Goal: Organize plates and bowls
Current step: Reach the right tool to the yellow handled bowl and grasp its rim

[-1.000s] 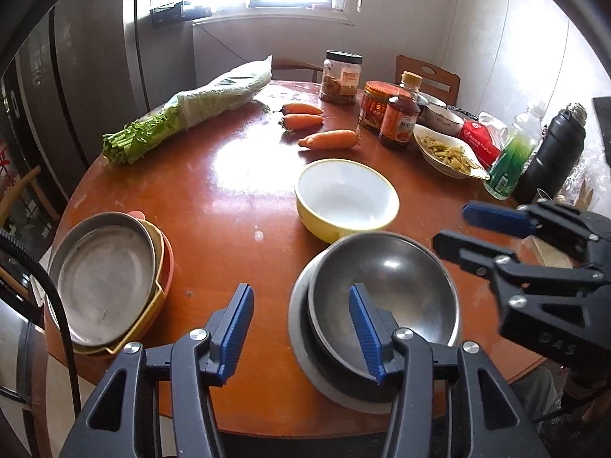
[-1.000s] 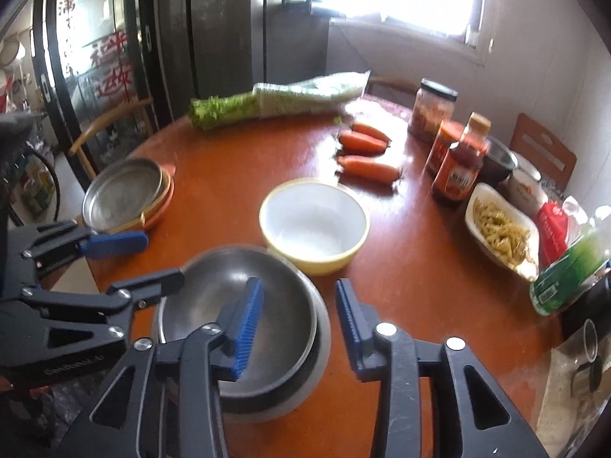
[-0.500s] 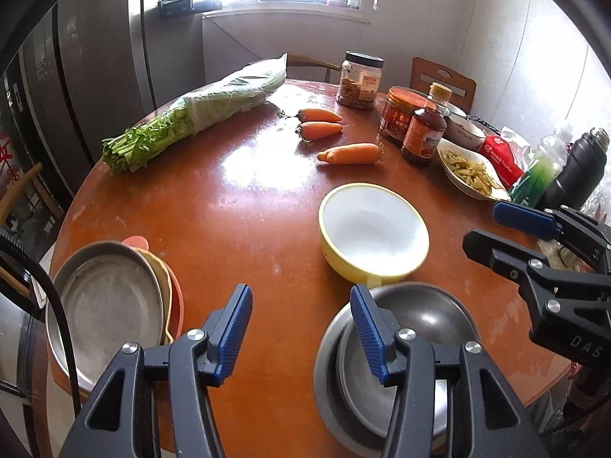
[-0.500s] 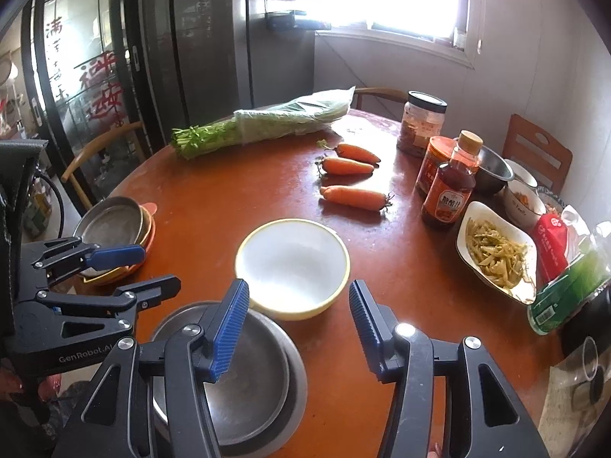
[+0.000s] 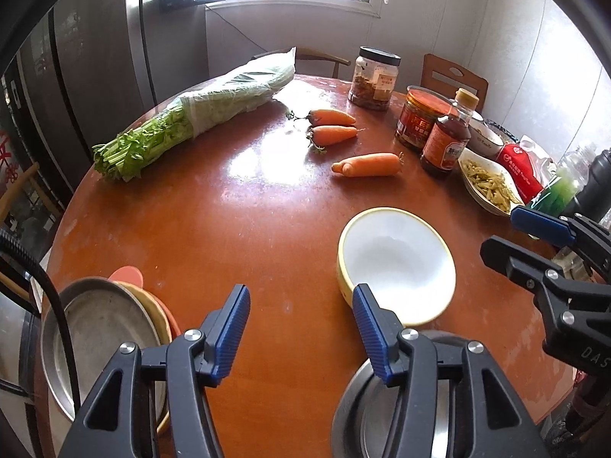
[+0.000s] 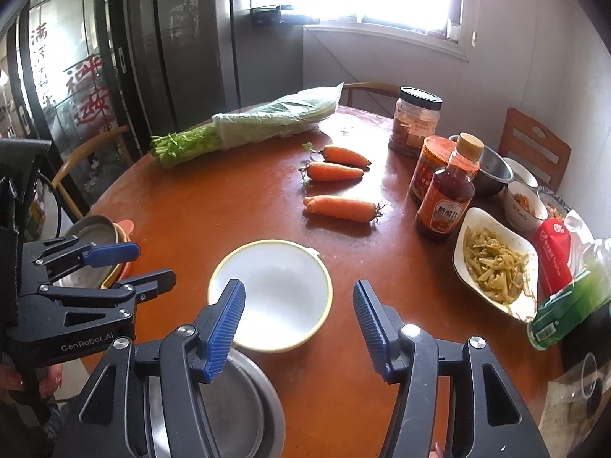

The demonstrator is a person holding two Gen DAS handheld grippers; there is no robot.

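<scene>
Both my tongs hang over the near side of the round table, jaws spread wide and holding nothing — the left gripper over bare wood, the right gripper just above the yellow bowl. That bowl sits near the table's middle, white inside. Right below it, at the near edge, a steel bowl rests in a steel plate. Far left, a stack of plates — a steel one on top — sits at the table's edge.
</scene>
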